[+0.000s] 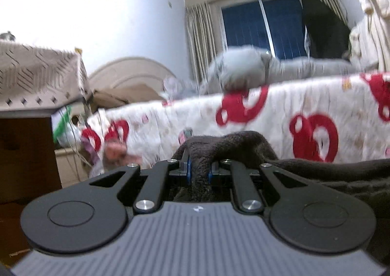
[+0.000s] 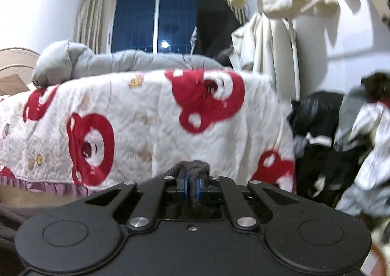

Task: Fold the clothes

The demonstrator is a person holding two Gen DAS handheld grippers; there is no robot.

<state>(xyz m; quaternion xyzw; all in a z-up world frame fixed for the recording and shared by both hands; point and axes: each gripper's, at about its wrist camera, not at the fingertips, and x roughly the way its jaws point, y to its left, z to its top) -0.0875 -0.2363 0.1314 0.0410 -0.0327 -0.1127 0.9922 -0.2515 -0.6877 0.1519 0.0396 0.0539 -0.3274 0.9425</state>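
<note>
Dark fleece garment (image 1: 243, 147) pinched in left gripper (image 1: 199, 170) and right gripper (image 2: 193, 184).

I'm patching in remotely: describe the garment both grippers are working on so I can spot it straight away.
Find the bed with the white quilt printed with red bear heads; the garment hangs in front of it. It is the dark fleece garment, pinched in the left gripper and the right gripper. Unlike the clothes pile on the right, it is plain, fuzzy and dark brown-black.
</note>
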